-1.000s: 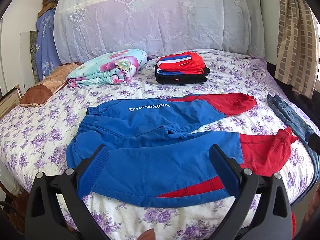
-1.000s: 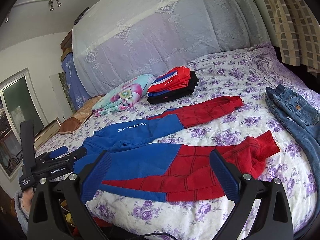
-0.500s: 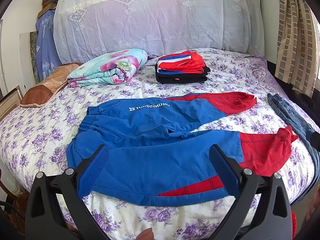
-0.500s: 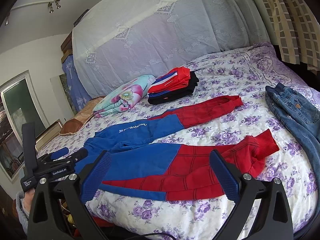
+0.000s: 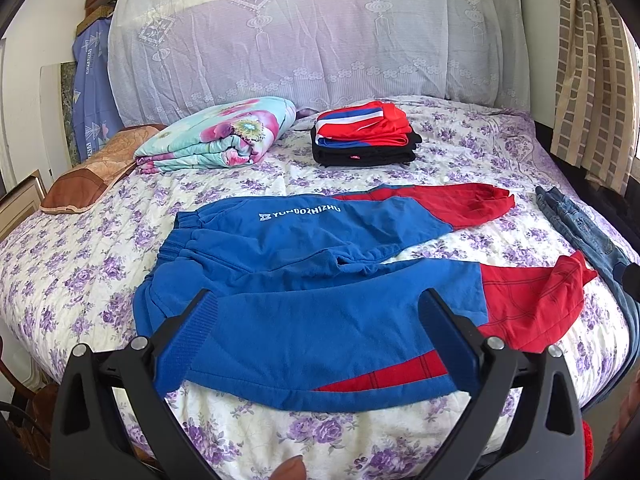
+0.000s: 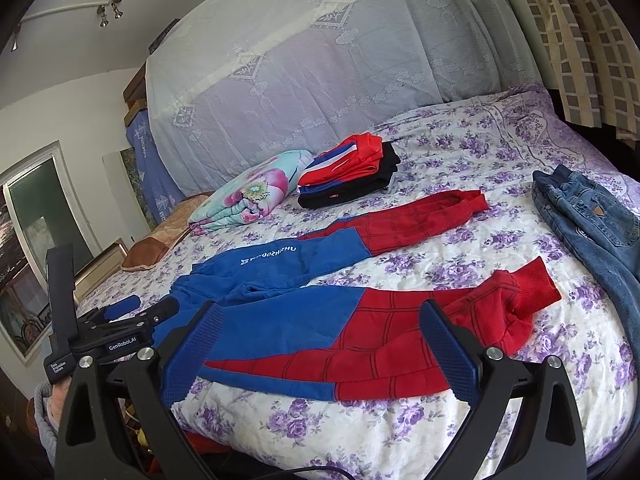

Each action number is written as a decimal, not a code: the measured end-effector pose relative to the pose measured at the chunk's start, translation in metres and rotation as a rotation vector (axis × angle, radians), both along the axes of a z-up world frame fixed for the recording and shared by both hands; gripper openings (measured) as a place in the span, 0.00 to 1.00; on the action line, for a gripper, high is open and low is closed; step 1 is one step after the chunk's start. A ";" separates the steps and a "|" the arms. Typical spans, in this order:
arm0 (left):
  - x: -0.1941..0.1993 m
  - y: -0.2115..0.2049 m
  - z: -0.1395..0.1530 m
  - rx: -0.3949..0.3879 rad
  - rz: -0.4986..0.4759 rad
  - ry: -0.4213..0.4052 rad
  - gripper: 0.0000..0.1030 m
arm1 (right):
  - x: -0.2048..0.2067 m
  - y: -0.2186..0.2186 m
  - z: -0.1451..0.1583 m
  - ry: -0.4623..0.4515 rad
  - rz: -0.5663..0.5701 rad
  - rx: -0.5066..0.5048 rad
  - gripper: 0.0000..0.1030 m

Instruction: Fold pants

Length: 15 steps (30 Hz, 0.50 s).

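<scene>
Blue-and-red pants (image 5: 320, 280) lie spread flat on the bed (image 5: 80, 264), waistband toward the left, the two legs splayed apart with their red cuffs toward the right. The left gripper (image 5: 316, 320) hovers over the near leg with its jaws spread wide, holding nothing. The right gripper (image 6: 320, 332) also hangs wide open and empty, above the near leg's red lower part. Farther back on the purple-flowered bedspread sits a stack of folded clothes (image 5: 362, 132), red on top and black beneath, just beside a folded floral quilt (image 5: 224, 136). A pair of jeans (image 6: 588, 216) lies at the bed's right edge, apparently unfolded, though partly cut off from view.
</scene>
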<state>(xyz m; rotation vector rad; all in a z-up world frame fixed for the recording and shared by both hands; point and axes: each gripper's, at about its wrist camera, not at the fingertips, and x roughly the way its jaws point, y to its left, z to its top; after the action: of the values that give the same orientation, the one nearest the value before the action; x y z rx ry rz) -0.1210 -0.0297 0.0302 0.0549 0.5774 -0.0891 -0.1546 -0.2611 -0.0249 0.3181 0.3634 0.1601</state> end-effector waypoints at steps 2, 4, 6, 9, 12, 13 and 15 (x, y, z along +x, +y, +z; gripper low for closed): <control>0.001 0.000 0.000 0.000 0.000 0.000 0.95 | 0.000 0.000 0.000 -0.002 0.000 -0.002 0.96; 0.001 0.000 0.000 0.000 -0.001 0.001 0.95 | 0.000 0.000 0.000 -0.002 0.001 0.001 0.96; 0.001 0.000 0.000 0.000 -0.001 0.001 0.95 | 0.000 0.000 0.000 -0.001 0.000 0.002 0.96; 0.000 0.000 0.000 0.000 -0.002 0.001 0.95 | 0.000 0.000 0.000 -0.002 0.001 0.004 0.96; 0.001 0.000 0.000 0.001 -0.001 0.000 0.95 | 0.000 0.001 0.000 0.005 0.003 0.008 0.96; 0.001 0.000 0.000 0.000 -0.001 0.000 0.95 | 0.000 0.001 0.000 0.005 0.002 0.008 0.96; 0.001 0.000 0.000 0.000 -0.002 0.001 0.95 | 0.000 0.001 0.000 0.006 0.002 0.009 0.96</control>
<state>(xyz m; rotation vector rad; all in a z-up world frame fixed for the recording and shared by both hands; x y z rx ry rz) -0.1202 -0.0294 0.0303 0.0556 0.5784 -0.0905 -0.1550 -0.2603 -0.0247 0.3267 0.3687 0.1630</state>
